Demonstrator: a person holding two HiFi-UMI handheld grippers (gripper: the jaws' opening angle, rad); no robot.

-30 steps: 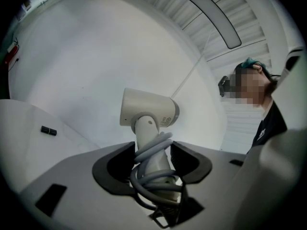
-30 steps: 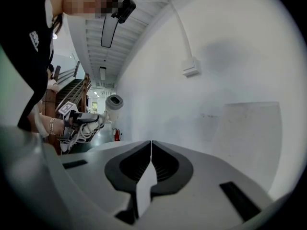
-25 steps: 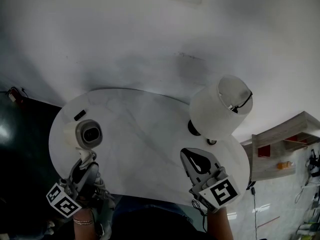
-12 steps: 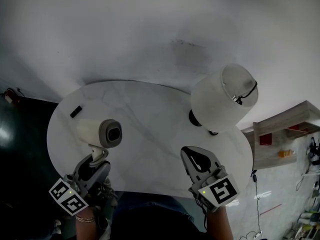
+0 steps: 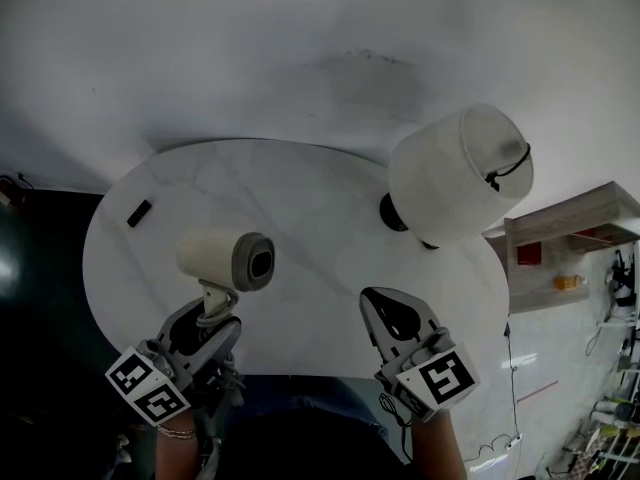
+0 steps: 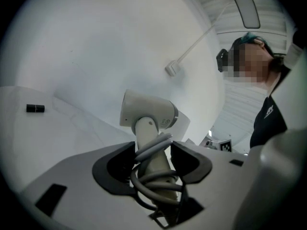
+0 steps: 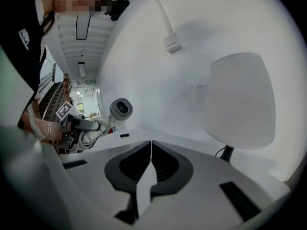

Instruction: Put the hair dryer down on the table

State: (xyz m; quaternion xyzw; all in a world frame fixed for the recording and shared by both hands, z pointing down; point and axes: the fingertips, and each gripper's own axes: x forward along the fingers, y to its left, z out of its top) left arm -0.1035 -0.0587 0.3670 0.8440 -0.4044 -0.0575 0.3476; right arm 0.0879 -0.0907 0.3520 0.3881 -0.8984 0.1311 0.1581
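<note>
- My left gripper [image 5: 205, 318] has its fingers [image 6: 112, 169] clamped on the handle of the hair dryer [image 5: 225, 260]. The grey cord [image 6: 156, 150] is looped round the handle, right in the pinch with it.
- The dryer isn't lying down. It's held handle-down over the left-front part of the desk [image 5: 300, 188], with the barrel roughly level.
- Its open end points to my right, toward the lamp side, and stares almost straight into the right gripper view.
- I can't really tell from the head view how much air is under it, but no view shows the body resting on the marble top.
- My right gripper [image 5: 380, 303] hangs over the front right part of the desk. Its fingers [image 7: 129, 169] are pressed together tip to tip with nothing between them.
- A lamp [image 5: 455, 173] with a big white shade stands at the back right, just beyond the right gripper, with its dark base on the desk.
- There's a small black object [image 5: 139, 213] way over at the desk's left edge, well apart from the dryer.
- A shelf [image 5: 560, 233] with a few bits on it sits off to the right, past the desk.
</note>
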